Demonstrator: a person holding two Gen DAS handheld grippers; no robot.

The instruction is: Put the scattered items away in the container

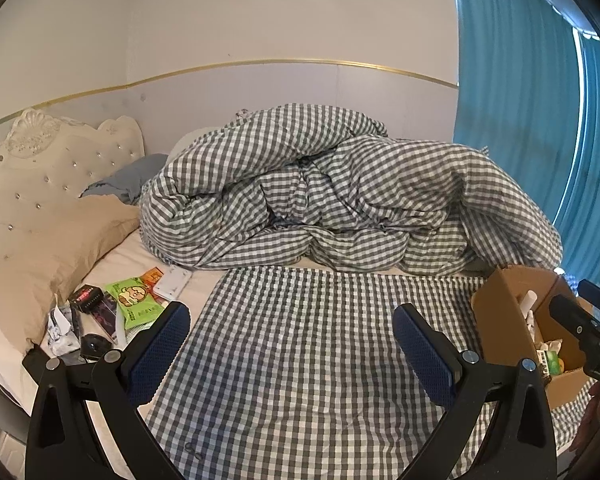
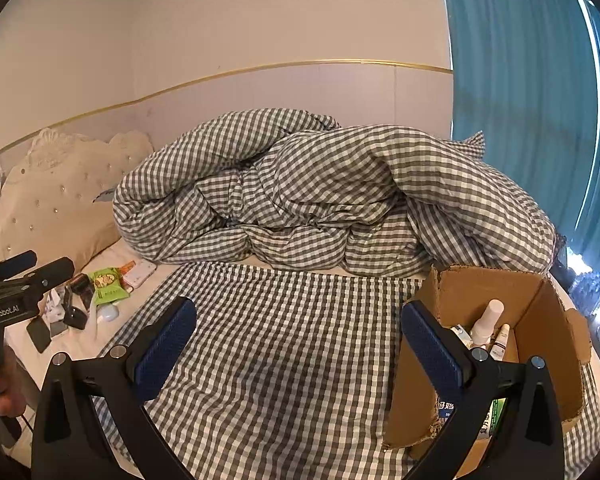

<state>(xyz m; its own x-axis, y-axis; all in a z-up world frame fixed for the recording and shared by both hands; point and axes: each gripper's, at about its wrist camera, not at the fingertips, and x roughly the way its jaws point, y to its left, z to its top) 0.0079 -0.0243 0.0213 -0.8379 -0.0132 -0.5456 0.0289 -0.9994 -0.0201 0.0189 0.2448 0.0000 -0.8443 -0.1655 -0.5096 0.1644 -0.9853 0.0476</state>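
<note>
Both grippers' fingers (image 1: pixel 424 350) released; far-left green snack packet (image 1: pixel 136 300) likely light, crinkly: pinch an edge, carry to cardboard box (image 2: pixel 488 280).

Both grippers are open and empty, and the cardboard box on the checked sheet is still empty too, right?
Not quite. The cardboard box already holds bottles and packets, as the right wrist view shows. Both the left gripper and right gripper are open and empty.

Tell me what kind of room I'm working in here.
A bedroom, most likely: a bed with a tufted cream headboard, a bunched checked duvet and a pillow. A cardboard box sits on the bed's right side.
</note>
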